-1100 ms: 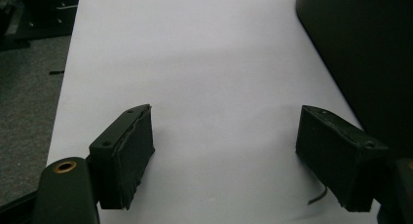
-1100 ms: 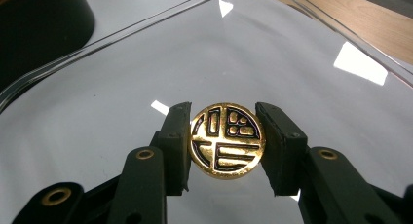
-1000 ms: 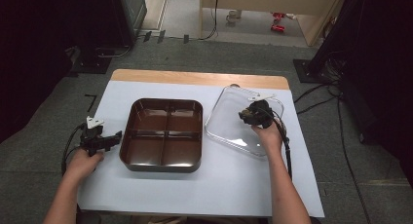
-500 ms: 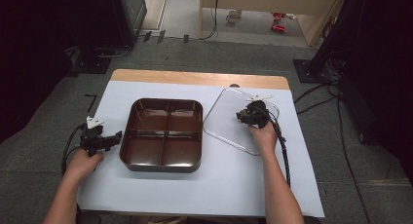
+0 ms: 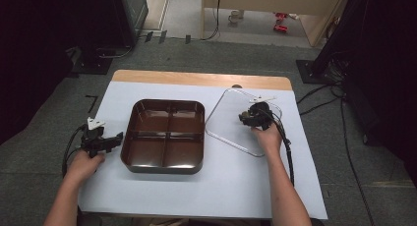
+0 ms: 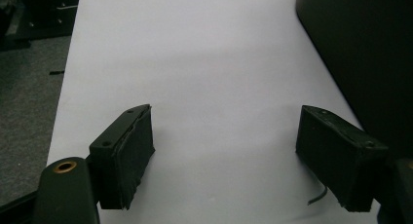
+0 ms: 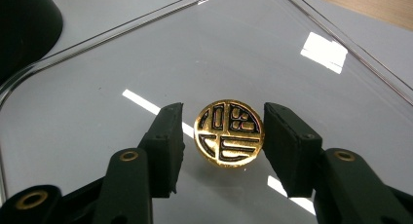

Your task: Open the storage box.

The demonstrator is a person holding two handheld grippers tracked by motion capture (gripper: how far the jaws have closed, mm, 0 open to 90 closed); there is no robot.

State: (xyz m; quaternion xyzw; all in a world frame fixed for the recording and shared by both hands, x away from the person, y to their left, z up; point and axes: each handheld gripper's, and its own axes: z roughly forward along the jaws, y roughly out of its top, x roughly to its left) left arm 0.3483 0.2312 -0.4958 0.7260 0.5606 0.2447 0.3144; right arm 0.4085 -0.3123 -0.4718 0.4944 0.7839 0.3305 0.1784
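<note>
Tray (image 5: 166, 135): one, dark brown, four compartments, all bare; sits mid-table on the white table cover (image 5: 206, 186).
Lid (image 5: 231, 130): one, clear plastic, lying flat on the cover just right of the tray, apart from it as far as the high view lets me judge.
Knob (image 7: 229, 132): one, gold disc with black pattern, at the lid's centre; seen in the right gripper view.
Right gripper (image 7: 223, 134): over the lid, jaws opening, the knob between them with a narrow gap on each side, pads not pressing it.
Left gripper (image 6: 224, 153): jaws wide apart, nothing between them; low over the bare cover left of the tray.
Grippers: two, one per hand.
View differences: the high view shows the tray's compartments; the left gripper view shows its dark outer wall (image 6: 370, 53) at right.
</note>
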